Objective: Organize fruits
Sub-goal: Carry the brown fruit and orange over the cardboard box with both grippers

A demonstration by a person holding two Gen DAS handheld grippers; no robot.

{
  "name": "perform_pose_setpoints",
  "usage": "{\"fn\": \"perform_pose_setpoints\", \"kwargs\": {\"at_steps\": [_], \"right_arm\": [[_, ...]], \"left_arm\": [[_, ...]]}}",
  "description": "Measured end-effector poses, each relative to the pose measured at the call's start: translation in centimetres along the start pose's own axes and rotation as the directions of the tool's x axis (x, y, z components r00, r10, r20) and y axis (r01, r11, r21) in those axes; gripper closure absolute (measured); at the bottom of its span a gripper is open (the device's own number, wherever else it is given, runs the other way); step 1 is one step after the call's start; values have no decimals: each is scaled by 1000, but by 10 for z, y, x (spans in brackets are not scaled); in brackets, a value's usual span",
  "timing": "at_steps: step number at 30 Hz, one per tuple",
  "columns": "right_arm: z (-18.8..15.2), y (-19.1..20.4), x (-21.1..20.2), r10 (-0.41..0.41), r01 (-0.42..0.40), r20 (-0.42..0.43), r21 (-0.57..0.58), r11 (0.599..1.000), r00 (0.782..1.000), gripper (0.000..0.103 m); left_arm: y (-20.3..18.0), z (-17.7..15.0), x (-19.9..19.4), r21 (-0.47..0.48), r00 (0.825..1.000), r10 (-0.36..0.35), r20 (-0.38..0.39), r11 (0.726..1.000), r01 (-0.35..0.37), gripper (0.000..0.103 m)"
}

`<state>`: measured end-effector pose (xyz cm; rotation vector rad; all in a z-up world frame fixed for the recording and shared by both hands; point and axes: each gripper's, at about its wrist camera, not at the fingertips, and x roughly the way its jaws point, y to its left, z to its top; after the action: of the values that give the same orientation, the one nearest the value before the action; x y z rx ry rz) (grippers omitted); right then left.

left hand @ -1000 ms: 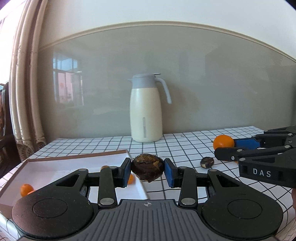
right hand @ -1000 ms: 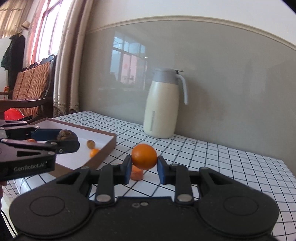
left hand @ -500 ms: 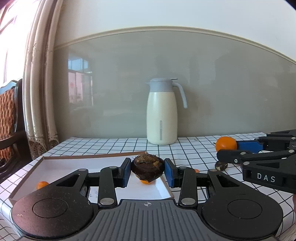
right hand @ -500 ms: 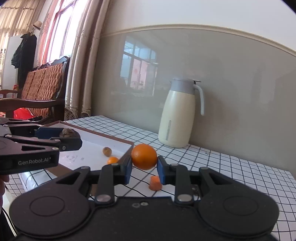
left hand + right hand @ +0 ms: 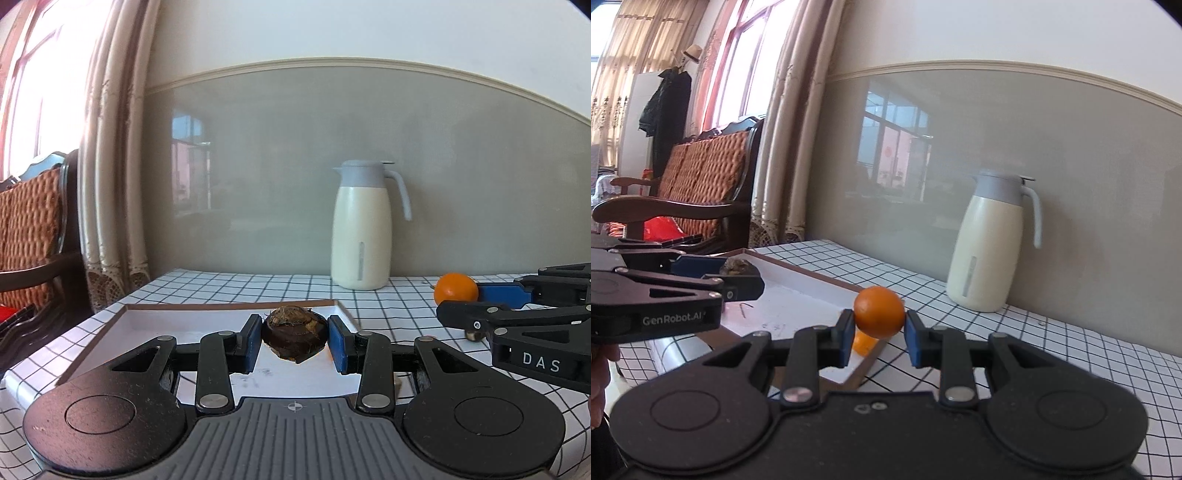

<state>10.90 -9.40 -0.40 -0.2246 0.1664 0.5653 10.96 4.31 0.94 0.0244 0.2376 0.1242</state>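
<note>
My left gripper [image 5: 294,343] is shut on a dark brown water chestnut [image 5: 294,338], held above the white tray with a brown rim [image 5: 229,305]. In the right wrist view that same chestnut [image 5: 738,266] and left gripper [image 5: 740,278] hang over the tray [image 5: 798,299] at the left. My right gripper [image 5: 879,334] is shut on a small orange [image 5: 879,312], over the tray's near right corner. The orange [image 5: 456,298] and right gripper [image 5: 458,301] show at the right of the left wrist view. Another small orange fruit [image 5: 863,341] lies in the tray below the held orange.
A cream thermos jug [image 5: 364,225] stands at the back of the checked tablecloth [image 5: 258,286] against the wall. A small dark fruit [image 5: 472,335] lies on the cloth under the right gripper. A wooden sofa [image 5: 698,177] and curtains [image 5: 110,184] are off the table's left edge.
Both grippers have moved leftward together, still holding their fruits. The tray now sits under them and the jug has slid to the right in both views.
</note>
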Motion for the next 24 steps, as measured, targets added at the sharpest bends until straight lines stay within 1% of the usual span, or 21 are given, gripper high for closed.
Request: {"fn": "perform_pose_setpoints", "kwargs": {"at_steps": [12, 24], "right_arm": [[5, 22, 12, 52, -52, 8, -14, 999, 999, 83], [10, 29, 25, 68, -68, 32, -2, 998, 997, 83]], "left_arm": [[32, -6, -3, -35, 998, 68, -8, 997, -69, 64], [62, -11, -2, -45, 989, 144, -20, 988, -145, 64]]}}
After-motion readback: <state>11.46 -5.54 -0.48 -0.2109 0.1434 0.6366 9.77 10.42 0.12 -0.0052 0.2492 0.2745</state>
